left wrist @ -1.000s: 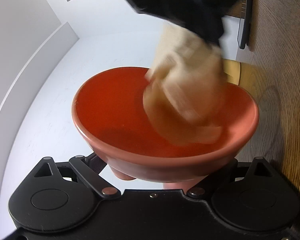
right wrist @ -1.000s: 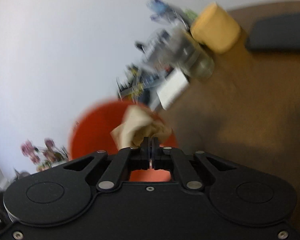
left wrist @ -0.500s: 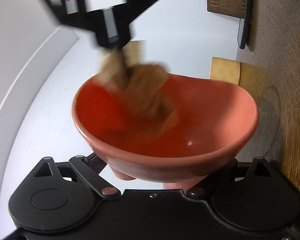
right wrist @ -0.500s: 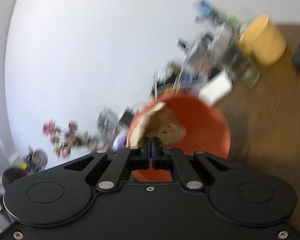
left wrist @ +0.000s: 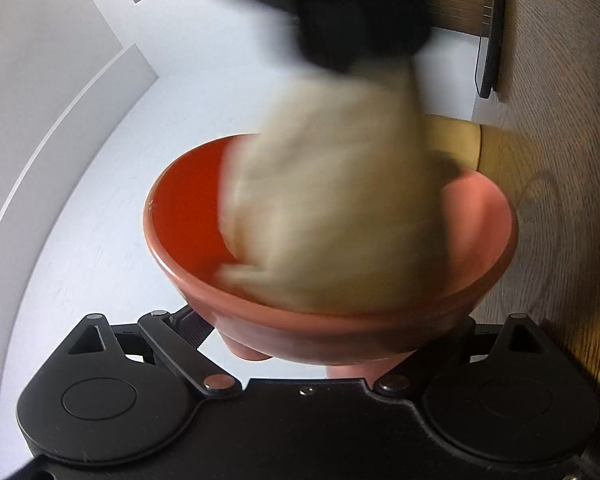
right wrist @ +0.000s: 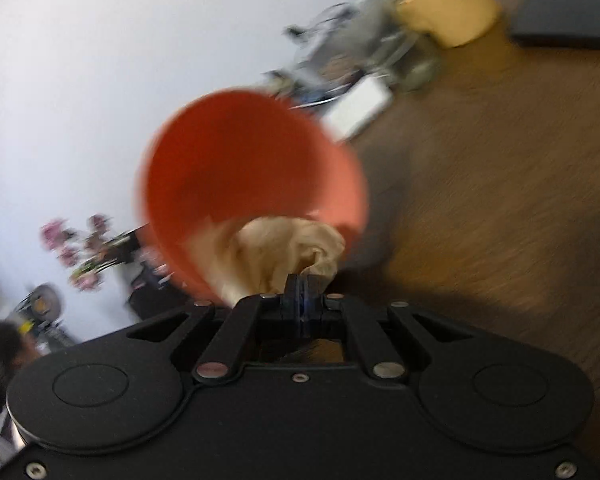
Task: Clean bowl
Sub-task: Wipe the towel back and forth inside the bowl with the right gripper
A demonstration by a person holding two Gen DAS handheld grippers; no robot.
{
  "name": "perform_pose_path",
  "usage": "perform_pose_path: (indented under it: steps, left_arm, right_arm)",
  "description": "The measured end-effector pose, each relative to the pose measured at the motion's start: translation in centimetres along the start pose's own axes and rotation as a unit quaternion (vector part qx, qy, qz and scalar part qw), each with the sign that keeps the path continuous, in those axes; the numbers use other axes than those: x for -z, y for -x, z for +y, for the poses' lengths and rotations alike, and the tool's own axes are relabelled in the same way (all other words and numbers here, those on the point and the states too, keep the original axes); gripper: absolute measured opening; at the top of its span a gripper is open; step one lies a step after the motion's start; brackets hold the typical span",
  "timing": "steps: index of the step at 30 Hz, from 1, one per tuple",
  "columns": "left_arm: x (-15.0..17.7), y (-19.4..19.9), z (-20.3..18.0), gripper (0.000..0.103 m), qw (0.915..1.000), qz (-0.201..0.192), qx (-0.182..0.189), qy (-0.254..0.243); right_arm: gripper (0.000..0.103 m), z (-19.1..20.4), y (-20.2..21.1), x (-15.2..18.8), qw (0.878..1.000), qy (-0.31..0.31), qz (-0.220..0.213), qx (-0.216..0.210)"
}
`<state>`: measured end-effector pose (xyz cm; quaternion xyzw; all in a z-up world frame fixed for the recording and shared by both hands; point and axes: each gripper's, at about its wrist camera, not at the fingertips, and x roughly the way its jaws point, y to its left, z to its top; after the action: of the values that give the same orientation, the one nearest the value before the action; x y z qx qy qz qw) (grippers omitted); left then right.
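A red-orange bowl (left wrist: 188,216) fills the middle of the left wrist view, held up off the table. My left gripper (left wrist: 324,344) is shut on the bowl's base, its fingertips hidden under the bowl. My right gripper (right wrist: 302,292) is shut on a crumpled beige cloth (right wrist: 276,248). The cloth (left wrist: 328,208) is pressed inside the bowl (right wrist: 236,168) and blurred by motion. The right gripper's black body (left wrist: 360,12) is above the bowl in the left wrist view.
A brown wooden table (right wrist: 480,200) lies to the right. A yellow cylinder (right wrist: 448,8), a white box (right wrist: 360,108), blurred clutter and a dark flat object (right wrist: 568,20) sit at its far side. Pink flowers (right wrist: 80,248) stand at left by a white wall.
The cloth swept from the bowl's right side to its far left rim, and is now back across the middle and right. The bowl stays held in the left gripper.
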<state>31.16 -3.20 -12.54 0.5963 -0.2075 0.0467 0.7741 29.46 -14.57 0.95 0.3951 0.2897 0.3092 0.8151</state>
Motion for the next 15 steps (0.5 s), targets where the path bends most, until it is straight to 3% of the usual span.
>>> perform_pose_path:
  steps: [3,8,12,15]
  left_arm:
    - [0.0,0.0,0.0,0.092,1.0000,0.000,0.000,0.000]
    - [0.0,0.0,0.0,0.092,1.0000,0.000,0.000,0.000]
    - [0.0,0.0,0.0,0.092,1.0000,0.000,0.000,0.000]
    - [0.0,-0.4,-0.1,0.092,1.0000,0.000,0.000,0.000]
  right_arm:
    - [0.002,2.2,0.5,-1.2,0.999,0.025,-0.033,-0.019]
    - [0.002,2.7,1.9,-3.6,0.990,0.063,-0.120,0.026]
    - [0.002,0.2,1.8,-4.3,0.992,0.027,-0.107,0.053]
    - [0.002,-2.1,1.5,-3.3,0.995,0.014,-0.074,0.068]
